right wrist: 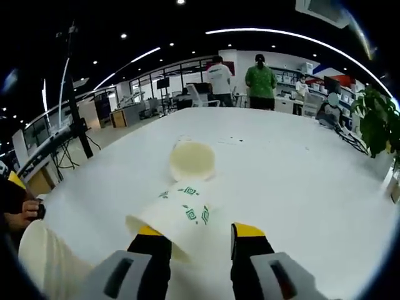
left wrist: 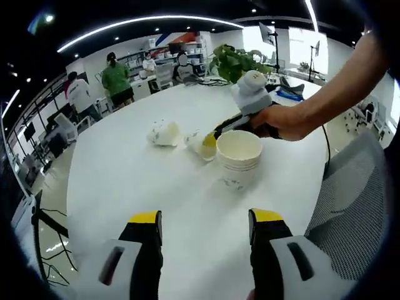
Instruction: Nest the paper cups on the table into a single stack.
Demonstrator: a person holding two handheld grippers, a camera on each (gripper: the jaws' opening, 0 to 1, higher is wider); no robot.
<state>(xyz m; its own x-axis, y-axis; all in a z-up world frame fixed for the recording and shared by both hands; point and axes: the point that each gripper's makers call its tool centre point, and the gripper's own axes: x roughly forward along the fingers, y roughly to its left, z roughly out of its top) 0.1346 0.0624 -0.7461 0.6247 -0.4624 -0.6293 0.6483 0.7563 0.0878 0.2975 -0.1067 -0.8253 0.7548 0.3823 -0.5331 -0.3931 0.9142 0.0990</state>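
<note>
An upright stack of white paper cups (left wrist: 237, 156) with green print stands on the white table (left wrist: 125, 187); its side also rises in the right gripper view (right wrist: 47, 262). My left gripper (left wrist: 206, 228) is open in front of the stack, holding nothing. A hand brings my right gripper (left wrist: 209, 140) in beside the stack, onto a cup lying on its side (left wrist: 199, 145). In the right gripper view that cup (right wrist: 181, 212) lies between my right gripper's (right wrist: 199, 232) jaws, which close against its sides. A second cup (right wrist: 192, 160) lies farther off, base toward the camera (left wrist: 164, 133).
A grey mesh chair (left wrist: 356, 200) stands at the table's right edge. A potted plant (left wrist: 234, 62) and cables sit at the far end. Several people (right wrist: 259, 81) stand among desks beyond the table. A hand (right wrist: 25, 209) holds the left gripper at the far left.
</note>
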